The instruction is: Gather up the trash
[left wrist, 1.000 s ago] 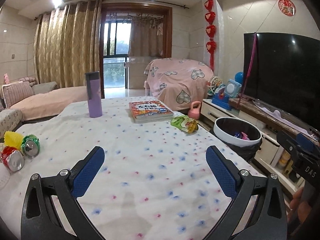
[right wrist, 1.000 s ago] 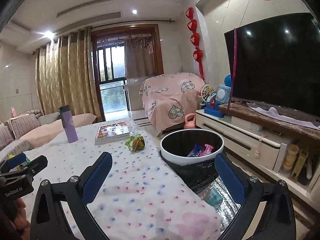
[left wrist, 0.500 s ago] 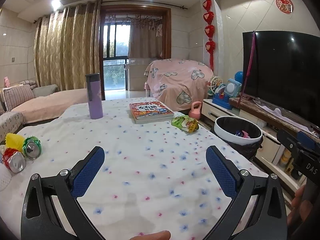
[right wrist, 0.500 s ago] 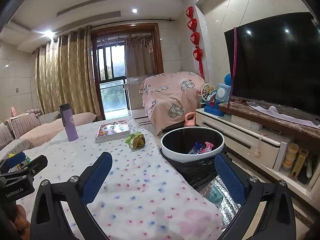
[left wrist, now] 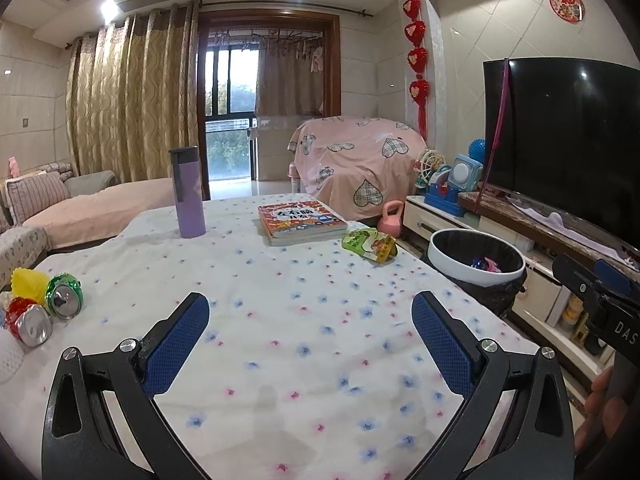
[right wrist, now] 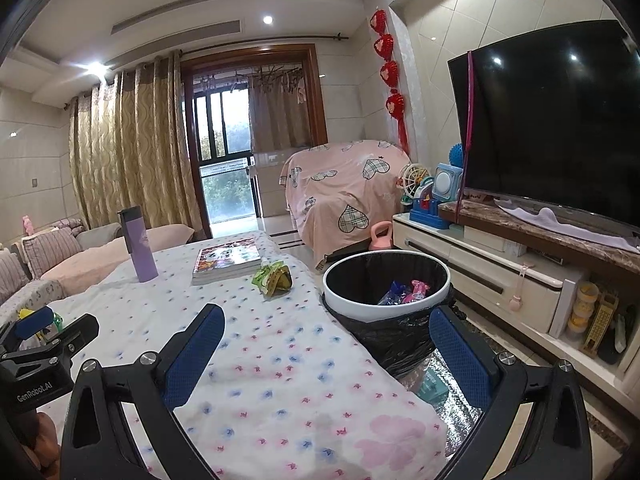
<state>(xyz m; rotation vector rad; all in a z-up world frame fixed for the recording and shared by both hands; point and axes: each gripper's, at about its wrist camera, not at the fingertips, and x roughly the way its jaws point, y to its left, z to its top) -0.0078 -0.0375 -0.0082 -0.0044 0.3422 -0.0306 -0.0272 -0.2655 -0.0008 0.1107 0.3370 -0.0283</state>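
Snack wrapper (right wrist: 273, 278) lying near bin (right wrist: 385, 305) | both grippers (left wrist: 310, 316) (right wrist: 327, 334) hovering spread wide, empty, readying a pick

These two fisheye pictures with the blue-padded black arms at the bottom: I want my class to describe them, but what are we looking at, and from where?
A person holds hand tongs in each hand, each with a camera looking forward along its two fingers. One picture comes from the left tongs, the other from the right tongs. Both are open and hold nothing.

Below them is a table under a flowered cloth. On it stand a purple bottle and a book, with a green snack wrapper near the right edge. Two crushed cans lie at the left edge. Beside the table stands a bin lined with a black bag, already holding some wrappers.
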